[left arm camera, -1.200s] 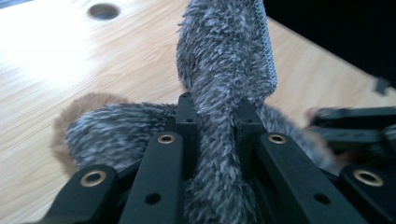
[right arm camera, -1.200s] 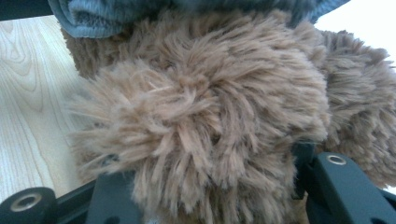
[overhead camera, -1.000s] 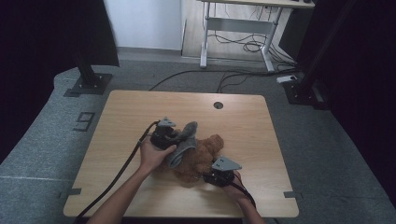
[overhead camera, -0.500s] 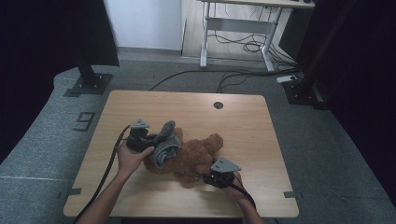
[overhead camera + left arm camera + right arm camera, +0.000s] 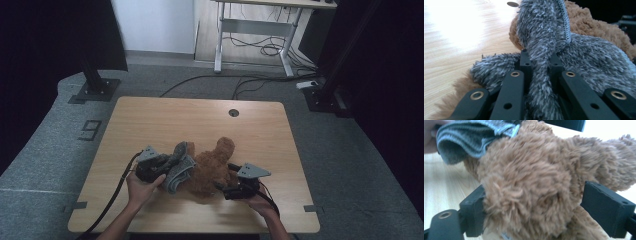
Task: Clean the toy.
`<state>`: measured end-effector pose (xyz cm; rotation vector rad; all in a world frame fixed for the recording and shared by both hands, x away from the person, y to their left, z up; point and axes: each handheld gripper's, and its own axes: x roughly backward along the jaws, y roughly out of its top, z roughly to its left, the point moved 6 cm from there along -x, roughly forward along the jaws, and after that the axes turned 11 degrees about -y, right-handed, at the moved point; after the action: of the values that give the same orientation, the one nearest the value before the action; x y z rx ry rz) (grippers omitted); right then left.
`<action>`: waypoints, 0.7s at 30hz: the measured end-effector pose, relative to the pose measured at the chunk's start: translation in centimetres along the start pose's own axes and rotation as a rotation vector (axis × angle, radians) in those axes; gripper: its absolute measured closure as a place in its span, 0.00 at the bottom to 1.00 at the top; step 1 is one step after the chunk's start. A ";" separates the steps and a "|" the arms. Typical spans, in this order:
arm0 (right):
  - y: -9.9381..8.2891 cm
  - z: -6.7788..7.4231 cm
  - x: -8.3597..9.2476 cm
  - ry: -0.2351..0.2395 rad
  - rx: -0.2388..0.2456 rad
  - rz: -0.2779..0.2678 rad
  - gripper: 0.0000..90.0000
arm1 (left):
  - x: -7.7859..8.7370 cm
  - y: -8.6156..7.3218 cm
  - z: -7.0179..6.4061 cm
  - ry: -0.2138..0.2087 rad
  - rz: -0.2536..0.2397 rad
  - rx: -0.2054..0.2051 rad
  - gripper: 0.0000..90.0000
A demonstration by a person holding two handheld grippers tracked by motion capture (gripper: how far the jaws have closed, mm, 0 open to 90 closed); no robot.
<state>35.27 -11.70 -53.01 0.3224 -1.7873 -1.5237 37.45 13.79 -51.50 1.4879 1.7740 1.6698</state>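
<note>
Peeling the grey fuzzy garment (image 5: 179,170) off the brown teddy bear (image 5: 212,167) mid-table: my left gripper (image 5: 541,62) stays clamped on its fabric, my right gripper (image 5: 534,205) has just spread around the bear. Garment partly off, not free.

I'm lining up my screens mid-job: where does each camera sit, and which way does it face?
High view: above the table, looking forward and down; both forearms, left gripper, right gripper.
Left gripper view: along its shut jaws, pinching the grey garment.
Right gripper view: along jaws that have just opened, either side of the brown teddy bear.
All three share the bear and garment.
</note>
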 end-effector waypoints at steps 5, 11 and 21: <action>1.8 0.0 -0.5 0.041 -0.056 -0.003 0.08 | 0.2 -0.2 -0.2 -0.009 -0.004 0.001 0.88; 1.2 0.5 -3.4 0.045 -0.060 0.132 0.00 | 0.5 -0.4 -0.6 -0.024 -0.004 0.005 0.88; -0.1 1.6 -3.0 0.004 0.031 0.072 0.36 | 0.7 0.2 -1.2 -0.069 0.000 0.032 0.88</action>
<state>36.24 -8.65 -54.21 0.2735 -1.8017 -1.4455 36.31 13.65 -50.67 1.5394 1.7721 1.5779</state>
